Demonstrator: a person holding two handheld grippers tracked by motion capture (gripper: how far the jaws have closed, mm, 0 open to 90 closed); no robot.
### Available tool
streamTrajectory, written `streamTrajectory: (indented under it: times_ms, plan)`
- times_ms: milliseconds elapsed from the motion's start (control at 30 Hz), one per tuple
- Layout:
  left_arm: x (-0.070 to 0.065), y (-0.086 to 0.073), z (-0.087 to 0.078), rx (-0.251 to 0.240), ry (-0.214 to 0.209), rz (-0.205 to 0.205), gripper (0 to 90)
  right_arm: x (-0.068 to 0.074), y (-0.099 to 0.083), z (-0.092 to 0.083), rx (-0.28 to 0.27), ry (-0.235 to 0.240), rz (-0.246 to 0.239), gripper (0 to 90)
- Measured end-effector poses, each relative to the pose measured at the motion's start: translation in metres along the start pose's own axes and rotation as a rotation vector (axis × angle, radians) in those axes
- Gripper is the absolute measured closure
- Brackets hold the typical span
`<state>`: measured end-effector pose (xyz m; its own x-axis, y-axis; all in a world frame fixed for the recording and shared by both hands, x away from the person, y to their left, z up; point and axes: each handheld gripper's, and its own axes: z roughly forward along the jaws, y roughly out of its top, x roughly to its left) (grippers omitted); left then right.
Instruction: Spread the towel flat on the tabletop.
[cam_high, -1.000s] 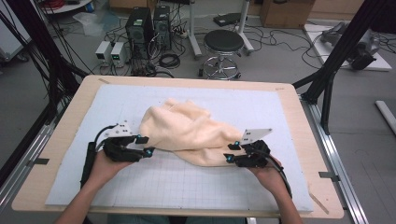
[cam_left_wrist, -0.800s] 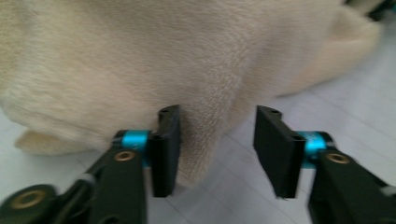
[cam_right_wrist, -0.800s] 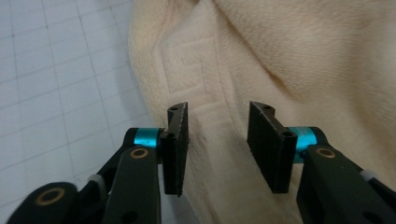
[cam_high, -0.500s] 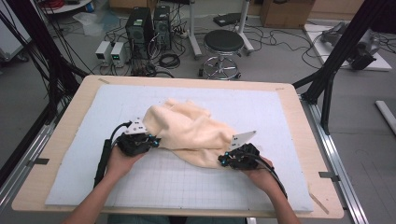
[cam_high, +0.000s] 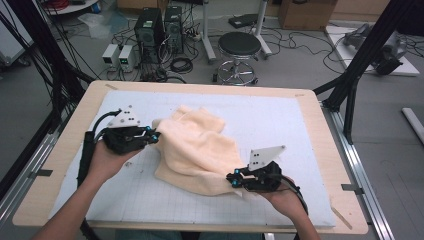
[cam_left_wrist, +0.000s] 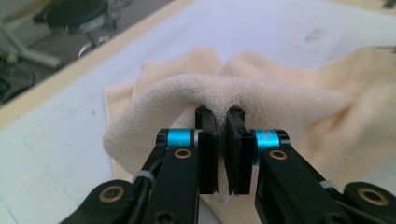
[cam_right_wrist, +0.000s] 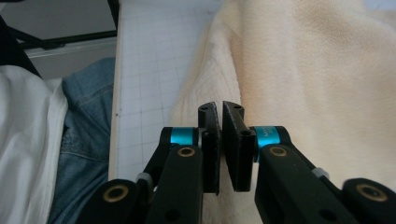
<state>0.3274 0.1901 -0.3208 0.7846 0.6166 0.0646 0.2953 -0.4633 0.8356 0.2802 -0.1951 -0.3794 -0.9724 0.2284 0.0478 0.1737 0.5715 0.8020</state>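
A cream towel lies rumpled on the white gridded mat. My left gripper is raised over the mat's left side and shut on the towel's left edge. In the left gripper view the towel bulges over the closed left gripper. My right gripper is at the towel's near right edge. Its jaws closed on that edge and have just been opening a touch. In the right gripper view the towel is still pinched in the right gripper.
The mat covers a wooden table inside a black frame. On the floor beyond stand a round stool and computer cases among cables. The person's jeans show past the table's near edge.
Both grippers went from open beside the towel to closed on its edges. The left hand has risen, lifting the towel's left edge. The right hand shifted slightly left and nearer.
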Motion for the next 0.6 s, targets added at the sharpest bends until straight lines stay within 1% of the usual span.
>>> streamTrajectory:
  times_ms: [33,67,100,133,167,200,233,267,300,333,367,400,433,467,533,600]
  plan:
    - [0.005,-0.003,0.008,0.019,0.007,-0.020,83.9,0.000,0.000,0.000,0.000,0.000,0.000,82.7]
    - [0.014,-0.009,0.024,0.051,0.017,-0.063,83.0,-0.008,-0.005,0.008,0.021,-0.027,0.021,77.9]
    - [0.026,-0.019,0.048,0.104,0.021,-0.128,81.9,-0.013,-0.007,0.011,0.035,-0.046,0.022,75.5]
    - [0.029,-0.022,0.055,0.122,0.019,-0.142,80.1,-0.018,-0.009,0.013,0.049,-0.065,0.030,74.1]
    - [0.029,-0.022,0.055,0.122,0.019,-0.142,78.4,-0.018,-0.009,0.013,0.049,-0.065,0.030,74.1]
    - [0.032,-0.027,0.065,0.140,0.007,-0.156,76.2,-0.028,-0.014,0.015,0.062,-0.078,0.050,72.5]
    - [0.032,-0.028,0.069,0.153,-0.006,-0.153,74.0,-0.030,-0.015,0.016,0.068,-0.078,0.052,72.0]
    - [0.032,-0.029,0.073,0.164,-0.005,-0.149,71.5,-0.032,-0.017,0.017,0.076,-0.081,0.056,71.5]
    - [0.031,-0.029,0.074,0.164,-0.014,-0.149,68.3,-0.035,-0.019,0.018,0.085,-0.075,0.061,71.5]
    - [0.031,-0.028,0.069,0.150,-0.023,-0.150,66.6,-0.036,-0.021,0.019,0.096,-0.074,0.061,70.1]
    - [0.031,-0.028,0.069,0.150,-0.023,-0.150,65.0,-0.037,-0.023,0.019,0.103,-0.078,0.063,70.0]
    - [0.032,-0.027,0.063,0.135,-0.022,-0.151,65.0,-0.037,-0.023,0.019,0.103,-0.078,0.063,70.0]
    - [0.032,-0.027,0.057,0.116,-0.021,-0.160,62.0,-0.038,-0.025,0.020,0.103,-0.075,0.063,69.9]
    - [0.031,-0.026,0.050,0.104,-0.019,-0.153,59.0,-0.037,-0.027,0.020,0.110,-0.085,0.063,69.8]
    - [0.029,-0.027,0.034,0.088,-0.013,-0.136,58.4,-0.036,-0.030,0.019,0.118,-0.095,0.059,69.4]
    - [0.026,-0.031,0.018,0.073,-0.001,-0.117,56.6,-0.034,-0.031,0.016,0.111,-0.103,0.054,69.1]
